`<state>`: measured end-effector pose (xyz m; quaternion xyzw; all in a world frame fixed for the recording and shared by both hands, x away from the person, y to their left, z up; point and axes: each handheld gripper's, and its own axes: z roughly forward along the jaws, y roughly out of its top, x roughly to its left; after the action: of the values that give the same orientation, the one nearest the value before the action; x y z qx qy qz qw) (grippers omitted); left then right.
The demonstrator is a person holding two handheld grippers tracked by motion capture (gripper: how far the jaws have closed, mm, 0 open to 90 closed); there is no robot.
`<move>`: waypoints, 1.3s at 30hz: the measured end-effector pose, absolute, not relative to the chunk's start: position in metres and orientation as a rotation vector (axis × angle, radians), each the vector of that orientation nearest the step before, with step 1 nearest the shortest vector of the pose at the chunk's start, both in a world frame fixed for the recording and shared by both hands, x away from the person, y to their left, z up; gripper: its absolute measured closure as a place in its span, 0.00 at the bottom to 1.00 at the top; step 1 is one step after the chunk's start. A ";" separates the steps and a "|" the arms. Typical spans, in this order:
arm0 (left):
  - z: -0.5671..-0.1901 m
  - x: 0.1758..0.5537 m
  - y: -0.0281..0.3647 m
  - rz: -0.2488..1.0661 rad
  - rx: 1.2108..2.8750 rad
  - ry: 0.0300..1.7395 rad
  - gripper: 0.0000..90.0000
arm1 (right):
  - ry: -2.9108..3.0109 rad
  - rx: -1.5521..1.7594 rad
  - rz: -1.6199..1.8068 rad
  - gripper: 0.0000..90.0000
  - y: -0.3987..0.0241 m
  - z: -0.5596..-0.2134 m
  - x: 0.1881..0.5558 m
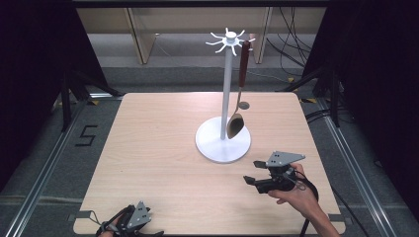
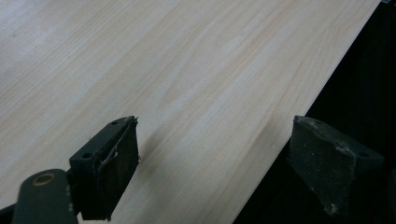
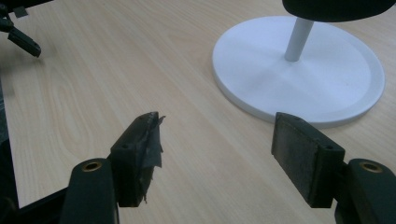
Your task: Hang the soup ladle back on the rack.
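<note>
A white rack stands on the far half of the wooden table (image 1: 163, 148), with a thin pole (image 1: 227, 84), a round base (image 1: 217, 145) and a crown of hooks (image 1: 230, 39). A spoon (image 1: 236, 123) with a dark red handle hangs from one hook, its wooden bowl just above the base. My right gripper (image 1: 253, 173) is held in a hand near the base's front right, open, with nothing between its jaws; the right gripper view puts the base (image 3: 327, 88) just beyond them (image 3: 217, 140). My left gripper (image 1: 148, 229) rests at the table's front edge, open and holding nothing (image 2: 215, 154).
Bare wood (image 2: 163, 56) stretches ahead of the left jaws, and the table edge runs between them. The left gripper (image 3: 18, 32) shows far off in the right gripper view. Black curtains flank the table, with cables (image 1: 291, 44) and floor rails (image 1: 44, 173) around it.
</note>
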<state>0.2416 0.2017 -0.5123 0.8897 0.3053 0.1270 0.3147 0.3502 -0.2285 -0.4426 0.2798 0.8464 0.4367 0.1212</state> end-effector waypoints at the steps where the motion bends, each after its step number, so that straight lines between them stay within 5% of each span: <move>1: -0.512 0.242 0.202 0.333 2.344 0.804 0.17 | 2.473 0.833 1.281 0.37 -0.228 -0.444 0.349; 24: -0.513 0.241 0.201 0.330 2.345 0.802 0.17 | 2.478 0.947 1.236 0.23 -0.233 -0.462 0.331; 39: -0.513 0.241 0.202 0.333 2.345 0.801 0.17 | 2.513 0.936 1.212 0.24 -0.237 -0.476 0.321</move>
<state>0.2414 0.2017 -0.5126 0.8900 0.3041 0.1266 0.3152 0.3206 -0.2374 -0.4755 0.3166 0.8498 0.4097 0.0993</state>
